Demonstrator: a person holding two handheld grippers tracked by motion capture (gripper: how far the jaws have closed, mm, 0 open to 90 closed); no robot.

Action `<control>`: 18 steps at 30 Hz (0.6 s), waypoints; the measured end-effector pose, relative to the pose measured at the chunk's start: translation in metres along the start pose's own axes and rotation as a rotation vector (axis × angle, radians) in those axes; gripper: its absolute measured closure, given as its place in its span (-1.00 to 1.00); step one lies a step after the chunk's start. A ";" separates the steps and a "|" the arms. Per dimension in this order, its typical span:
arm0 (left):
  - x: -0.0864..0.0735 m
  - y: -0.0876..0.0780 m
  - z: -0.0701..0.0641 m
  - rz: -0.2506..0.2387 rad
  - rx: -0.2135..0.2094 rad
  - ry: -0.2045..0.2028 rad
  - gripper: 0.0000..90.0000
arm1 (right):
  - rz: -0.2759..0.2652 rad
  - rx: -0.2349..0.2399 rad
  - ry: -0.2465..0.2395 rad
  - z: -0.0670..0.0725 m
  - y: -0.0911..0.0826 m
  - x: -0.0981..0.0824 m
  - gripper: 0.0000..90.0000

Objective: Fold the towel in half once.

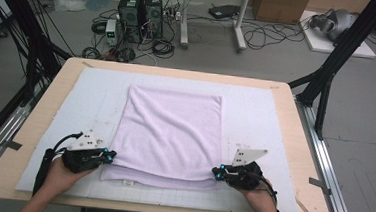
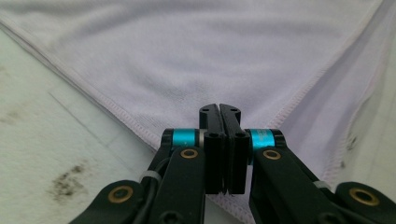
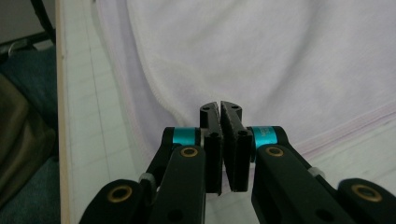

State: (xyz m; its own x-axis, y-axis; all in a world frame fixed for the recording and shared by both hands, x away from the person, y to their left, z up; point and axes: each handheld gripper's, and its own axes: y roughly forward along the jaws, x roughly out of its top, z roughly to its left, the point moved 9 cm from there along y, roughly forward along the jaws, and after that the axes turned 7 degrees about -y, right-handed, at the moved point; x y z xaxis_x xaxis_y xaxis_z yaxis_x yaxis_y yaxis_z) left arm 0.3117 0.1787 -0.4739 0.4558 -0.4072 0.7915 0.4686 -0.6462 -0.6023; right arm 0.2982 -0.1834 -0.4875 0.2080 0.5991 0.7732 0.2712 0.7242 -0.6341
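A pale lilac towel [image 1: 171, 135] lay flat on a white mat [image 1: 256, 111] that covered most of a light wooden table [image 1: 45, 111], with its upper layer folded so that a lower layer stuck out along the near edge. The left gripper [image 1: 108, 155] sat at the towel's near left corner, held in the person's left hand [image 1: 61, 175], and the right gripper [image 1: 215, 172] sat at the near right corner, held in the right hand [image 1: 257, 196]. In the left gripper view, the left gripper [image 2: 219, 109] had its jaws pressed together with no gap between them, right over the stitched hem of the towel [image 2: 196, 56], and the cloth ran under them; whether any cloth was caught between the pads could not be told. In the right gripper view, the right gripper [image 3: 219, 108] likewise had its jaws drawn together, tips almost meeting, above the towel [image 3: 280, 60] near a curved hem, and again a pinch on the fabric could not be made out. Dark smudges [image 2: 67, 179] marked the mat beside the left gripper. Beyond the table, the floor held computer towers [image 1: 140, 12] and tangled cables [image 1: 261, 36].
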 end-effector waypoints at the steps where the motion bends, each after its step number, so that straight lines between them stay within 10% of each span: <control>1: 0.005 -0.004 0.000 -0.009 0.003 0.005 0.96 | -0.012 -0.005 0.001 -0.002 -0.003 0.004 0.95; 8: 0.023 -0.029 -0.005 -0.065 0.007 0.018 0.96 | -0.083 -0.029 -0.029 -0.004 -0.026 0.031 0.95; 18: -0.017 -0.017 -0.017 0.020 -0.028 0.005 0.61 | -0.014 0.026 0.014 0.013 -0.014 0.001 0.71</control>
State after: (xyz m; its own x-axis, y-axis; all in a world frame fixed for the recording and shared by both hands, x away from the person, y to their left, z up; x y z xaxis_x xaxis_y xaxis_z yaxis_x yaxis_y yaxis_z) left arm 0.2835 0.1857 -0.4755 0.4614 -0.4236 0.7795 0.4381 -0.6553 -0.6154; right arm 0.2824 -0.1886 -0.4775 0.2174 0.5842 0.7820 0.2494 0.7413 -0.6231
